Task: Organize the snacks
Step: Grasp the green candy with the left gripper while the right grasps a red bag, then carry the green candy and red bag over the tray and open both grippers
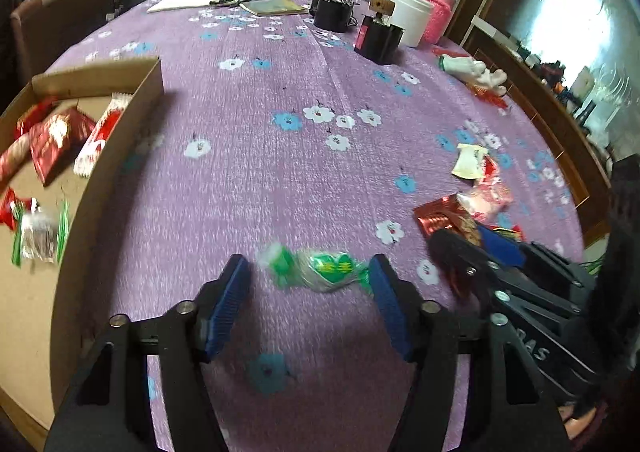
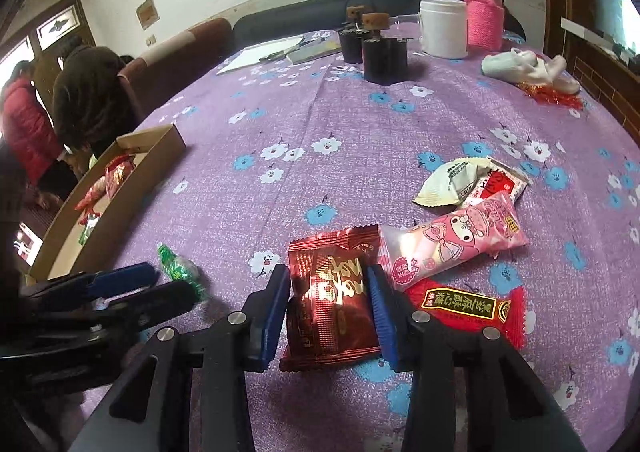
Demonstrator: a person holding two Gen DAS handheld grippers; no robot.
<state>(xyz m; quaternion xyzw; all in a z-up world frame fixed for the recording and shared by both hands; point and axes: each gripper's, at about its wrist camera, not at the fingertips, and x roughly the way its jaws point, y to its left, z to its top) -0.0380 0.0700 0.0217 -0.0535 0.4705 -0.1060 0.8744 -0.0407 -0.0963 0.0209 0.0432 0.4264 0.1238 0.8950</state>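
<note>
The left hand-held gripper (image 1: pixel 310 292) stands with its blue pads apart, a green candy (image 1: pixel 316 270) lying between them on the purple flowered surface (image 1: pixel 280 156), low in the frame; the right pad looks just at the wrapper's end, and contact is unclear. The right hand-held gripper (image 2: pixel 329 312) brackets a dark red packet (image 2: pixel 332 300), pads at its sides; I cannot tell whether they press. A pink packet (image 2: pixel 452 244) and red bar (image 2: pixel 468 308) lie beside it at right. A cardboard box (image 1: pixel 120 156) holding snacks sits at left.

- The cardboard box (image 1: pixel 120 156) is cut off at the left edge of the left wrist view.
- The green candy (image 1: pixel 320 268), lower centre, is motion-blurred; its print is unreadable.
- The red packet (image 2: pixel 472 310) is partly hidden behind a finger.
</note>
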